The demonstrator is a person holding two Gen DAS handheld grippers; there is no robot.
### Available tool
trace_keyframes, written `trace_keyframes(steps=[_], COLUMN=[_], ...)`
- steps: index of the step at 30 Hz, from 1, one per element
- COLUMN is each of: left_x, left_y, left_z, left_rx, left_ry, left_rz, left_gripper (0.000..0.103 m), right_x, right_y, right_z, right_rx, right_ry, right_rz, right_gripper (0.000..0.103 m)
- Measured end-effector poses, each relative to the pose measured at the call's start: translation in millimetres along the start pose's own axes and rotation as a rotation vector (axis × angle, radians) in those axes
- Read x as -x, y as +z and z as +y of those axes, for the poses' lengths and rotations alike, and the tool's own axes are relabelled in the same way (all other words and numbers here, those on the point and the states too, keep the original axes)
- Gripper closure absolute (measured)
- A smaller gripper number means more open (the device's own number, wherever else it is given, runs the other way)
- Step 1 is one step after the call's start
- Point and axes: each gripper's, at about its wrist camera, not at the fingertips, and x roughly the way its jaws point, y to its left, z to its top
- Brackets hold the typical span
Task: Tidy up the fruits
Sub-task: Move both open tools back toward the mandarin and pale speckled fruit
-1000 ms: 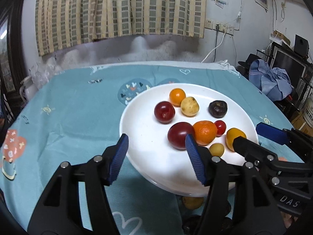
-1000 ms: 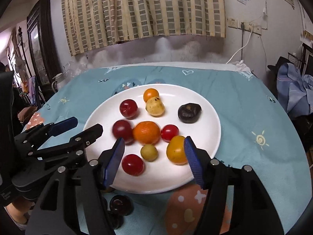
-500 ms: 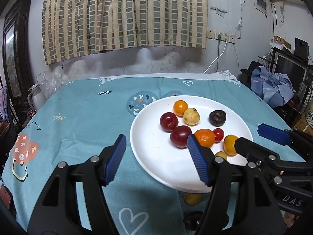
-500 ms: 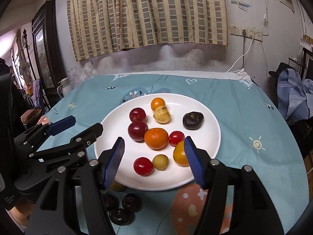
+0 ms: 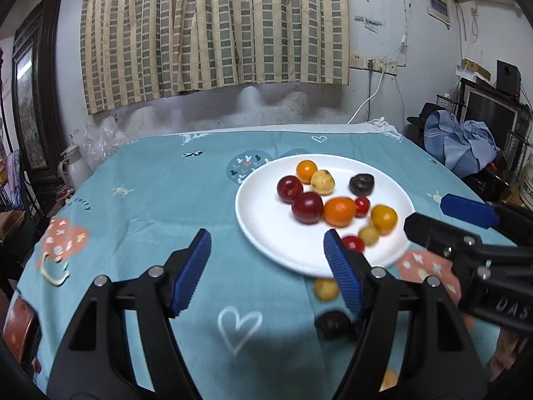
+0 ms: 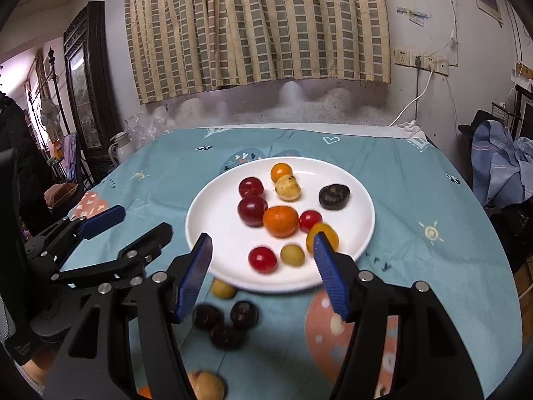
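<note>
A: Right wrist view: right gripper gapes empty over the round white ceramic plate of fruit.

B: Left gripper likewise agape, beside the plate; three dark round plums lie just off its near rim.

Both tongs, the left tongs and the right tongs, drew back from the white plate and rose (jaws wide apart throughout), bringing dark fruits on the tabletop into view.
</note>
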Motion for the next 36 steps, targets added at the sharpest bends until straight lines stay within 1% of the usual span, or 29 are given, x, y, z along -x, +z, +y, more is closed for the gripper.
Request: trace_keyframes(steps=[1,2,3,7,8,10,11,15,17,19,20,22,23,24,25,26,28,29,30,31,32,33,34,36], left_x=[7,17,26,58,65,74,78,77,65,56,50,41,40,39,41,46,53,53,52,52,54,58,61,63], left_y=[-4,-13,-21,-59,-66,-79,-86,-95,-99,-99,-101,-104,-106,-106,-104,-101,-96,-94,-94,-94,-95,-93,-93,-95], left_z=[-1,-2,-3,-6,-9,-13,-17,-30,-31,-30,-28,-24,-20,-16,-11,-2,13,27,36,46,55,59,58,42], left_rx=[-0.001,-0.005,-0.010,-0.021,-0.030,-0.046,-0.062,-0.120,-0.126,-0.112,-0.097,-0.077,-0.063,-0.050,-0.040,-0.028,-0.001,0.042,0.078,0.123,0.173,0.194,0.194,0.127], left_ry=[-0.002,-0.001,-0.010,-0.109,-0.124,-0.160,-0.190,-0.208,-0.232,-0.256,-0.261,-0.246,-0.256,-0.263,-0.251,-0.193,-0.097,-0.040,-0.027,-0.036,-0.066,-0.095,-0.122,-0.158], left_rz=[-0.005,-0.009,-0.008,0.027,0.031,0.039,0.052,0.080,0.143,0.186,0.221,0.267,0.281,0.285,0.272,0.228,0.169,0.153,0.152,0.155,0.148,0.136,0.125,0.130], left_gripper=[0.021,0.020,0.020,0.019,0.019,0.018,0.017,0.017,0.017,0.017,0.017,0.016,0.013,0.013,0.013,0.013,0.013,0.015,0.015,0.016,0.016,0.016,0.016,0.016], right_x=[7,11,16,31,33,33,31,29,29,28,28,27,27,28,28,28,29,29,29,29,30,30,30,29], right_y=[-6,-12,-17,-44,-50,-54,-54,-54,-53,-53,-53,-53,-53,-53,-53,-53,-54,-54,-54,-54,-54,-54,-53,-53], right_z=[-2,-4,-6,-20,-25,-33,-37,-42,-38,-36,-35,-35,-35,-36,-36,-36,-38,-38,-38,-38,-38,-38,-37,-38], right_rx=[-0.008,-0.018,-0.030,-0.092,-0.113,-0.152,-0.175,-0.207,-0.191,-0.180,-0.178,-0.173,-0.173,-0.175,-0.180,-0.183,-0.193,-0.197,-0.197,-0.195,-0.191,-0.187,-0.185,-0.183], right_ry=[-0.007,-0.009,-0.007,-0.005,-0.012,-0.011,-0.002,0.010,0.004,0.001,0.002,0.000,-0.001,0.001,0.001,0.001,0.002,0.003,0.005,0.004,0.004,0.004,0.003,0.004], right_rz=[-0.004,-0.002,0.001,0.022,0.032,0.039,0.046,0.064,0.065,0.069,0.071,0.076,0.077,0.075,0.072,0.071,0.065,0.064,0.065,0.065,0.065,0.063,0.064,0.067], right_gripper=[0.039,0.039,0.039,0.039,0.039,0.039,0.039,0.039,0.039,0.039,0.039,0.039,0.039,0.039,0.039,0.039,0.039,0.039,0.039,0.039,0.039,0.039,0.039,0.039])
